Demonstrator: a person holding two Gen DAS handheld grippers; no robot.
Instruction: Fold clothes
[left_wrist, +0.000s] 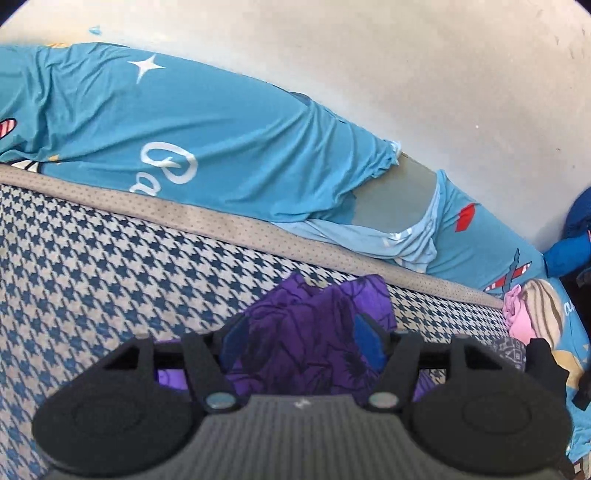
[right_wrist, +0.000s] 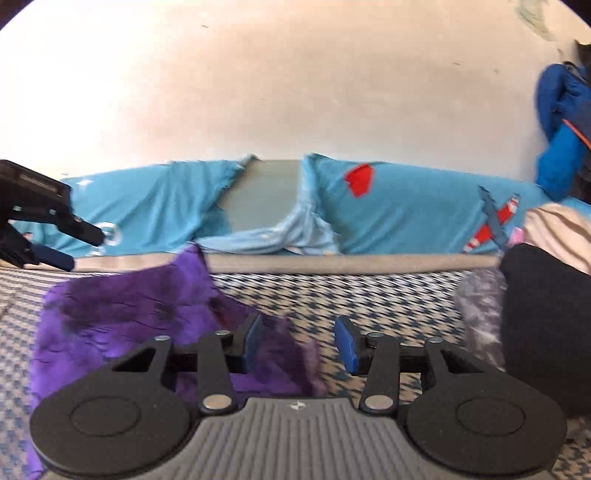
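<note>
Purple garment (right_wrist: 147, 314) still rumpled on bed, fold unfinished; left gripper (left_wrist: 299, 343) and right gripper (right_wrist: 299, 343) both part-open, holding nothing

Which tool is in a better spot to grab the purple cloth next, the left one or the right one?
Probably the left tool: the purple cloth bunches right between its open fingers. The right tool is open too, but mostly checkered bed cover shows in its gap, with the cloth off to its left.
</note>
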